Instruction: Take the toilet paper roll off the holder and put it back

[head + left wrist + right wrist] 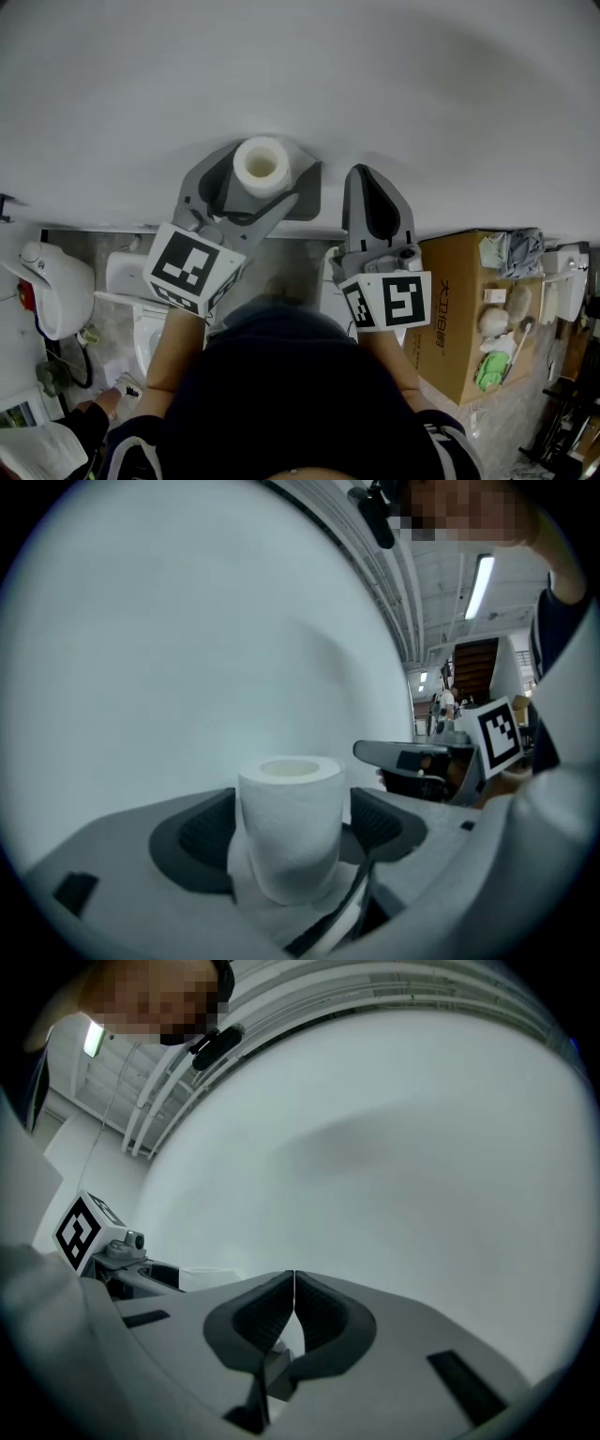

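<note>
A white toilet paper roll stands upright between the jaws of my left gripper, its core hole facing up, close to the white wall. In the left gripper view the roll fills almost the whole gap of the left gripper. The dark pads flank it, with a thin gap on the right side. A loose sheet hangs under the roll onto the gripper body. The holder and whatever bears the roll are hidden. My right gripper hovers to the right of the roll. Its pads meet with nothing between them.
The white wall fills the space ahead. A cardboard box with small items on top stands at the right. White bathroom fixtures sit low at the left. The person's dark torso covers the bottom middle.
</note>
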